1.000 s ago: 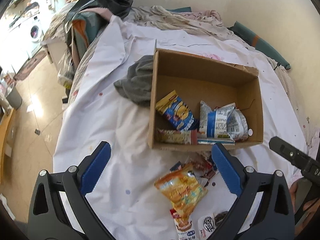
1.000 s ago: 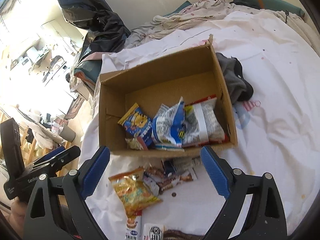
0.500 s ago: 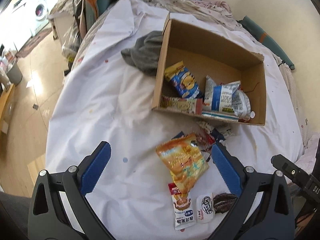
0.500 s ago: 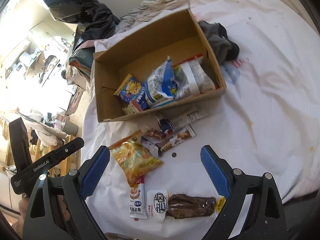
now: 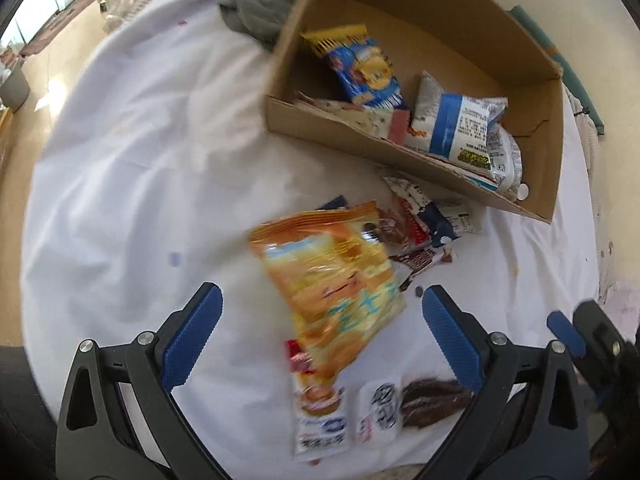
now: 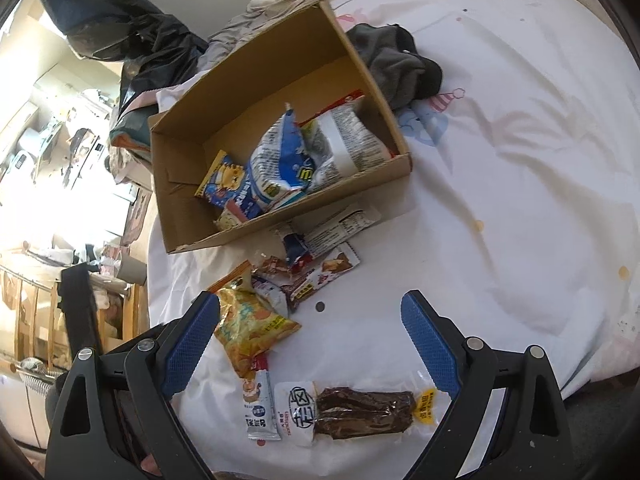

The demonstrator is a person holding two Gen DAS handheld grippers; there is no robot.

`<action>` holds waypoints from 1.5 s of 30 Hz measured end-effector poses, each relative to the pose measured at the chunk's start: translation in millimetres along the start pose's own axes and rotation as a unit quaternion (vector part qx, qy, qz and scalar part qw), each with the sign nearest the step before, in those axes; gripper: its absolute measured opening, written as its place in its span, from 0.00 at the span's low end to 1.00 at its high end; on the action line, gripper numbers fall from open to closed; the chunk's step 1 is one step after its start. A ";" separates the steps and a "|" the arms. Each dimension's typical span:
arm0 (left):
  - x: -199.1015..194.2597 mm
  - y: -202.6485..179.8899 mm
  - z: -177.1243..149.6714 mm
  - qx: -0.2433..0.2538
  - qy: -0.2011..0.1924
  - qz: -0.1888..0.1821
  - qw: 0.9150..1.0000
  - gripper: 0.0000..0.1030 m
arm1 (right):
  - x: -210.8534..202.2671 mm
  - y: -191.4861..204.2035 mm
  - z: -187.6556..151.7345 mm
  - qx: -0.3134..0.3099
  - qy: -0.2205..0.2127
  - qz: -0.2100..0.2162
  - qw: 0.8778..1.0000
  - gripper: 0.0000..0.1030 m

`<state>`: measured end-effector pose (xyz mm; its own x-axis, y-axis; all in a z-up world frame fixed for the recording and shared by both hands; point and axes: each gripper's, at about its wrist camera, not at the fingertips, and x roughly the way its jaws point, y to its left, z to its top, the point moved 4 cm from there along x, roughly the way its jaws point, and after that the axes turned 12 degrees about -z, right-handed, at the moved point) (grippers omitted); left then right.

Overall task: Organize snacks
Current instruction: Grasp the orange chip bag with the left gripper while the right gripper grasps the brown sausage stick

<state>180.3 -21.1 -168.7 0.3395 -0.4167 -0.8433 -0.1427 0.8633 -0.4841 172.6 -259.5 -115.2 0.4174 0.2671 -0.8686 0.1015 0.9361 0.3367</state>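
**Both grippers spread wide above loose snacks on a white sheet**

The left gripper [image 5: 320,334] hangs over the bed with its blue-padded fingers [image 5: 190,336] far apart and nothing between them. The right gripper [image 6: 310,344] is likewise spread wide and holds nothing.

Nearest the right gripper lies a clear packet of dark brown dried meat with a white label end and a yellow tab [image 6: 360,406], flat on the white bed sheet [image 6: 520,200]. Just beside its label end is a narrow white and red sachet [image 6: 258,404]. The top of that sachet is overlapped by a puffy orange and yellow crisp bag [image 5: 332,284], which sits under the left gripper's view, blurred.

Past the orange bag is a small heap of little wrappers in red, navy and brown [image 6: 310,264], with a small dark round object [image 6: 319,306] on the sheet close by.

Beyond the heap stands an open brown cardboard box [image 6: 200,236]. Inside it are a blue and yellow snack packet [image 5: 360,68], a white and blue crinkled bag [image 6: 276,164] and more packets against the near wall.

A grey crumpled cloth [image 6: 394,66] lies touching the far corner of the box.
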 end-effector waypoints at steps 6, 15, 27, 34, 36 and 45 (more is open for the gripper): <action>38.9 -9.2 -1.8 0.001 0.032 0.023 0.999 0.96 | 3.3 -10.6 1.1 0.013 0.003 -0.015 1.000 0.92; 31.5 -0.5 -4.0 0.008 0.030 0.038 0.999 0.41 | 10.1 -1.1 0.8 -0.003 0.007 -0.018 1.000 0.92; -42.2 1.4 4.1 0.033 0.006 0.019 0.999 0.40 | 6.9 1.0 -16.5 0.003 0.045 -0.008 0.999 0.92; -75.3 -6.0 5.4 0.094 -0.006 0.021 0.995 0.40 | 23.4 -25.8 -84.1 0.117 0.173 0.003 0.978 0.92; -72.1 -3.3 2.9 0.089 -0.008 0.018 0.996 0.40 | 29.6 -30.8 -99.3 0.146 0.199 0.000 0.969 0.92; -73.1 0.9 4.2 0.058 -0.016 -0.003 0.998 0.40 | 67.0 -30.9 -93.7 0.176 0.208 0.000 0.962 0.93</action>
<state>159.2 11.3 -106.5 0.3694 -0.4140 -0.8320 -0.0324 0.8890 -0.4567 112.8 -249.1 -217.9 0.0263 0.4039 -0.9144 0.4316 0.8205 0.3748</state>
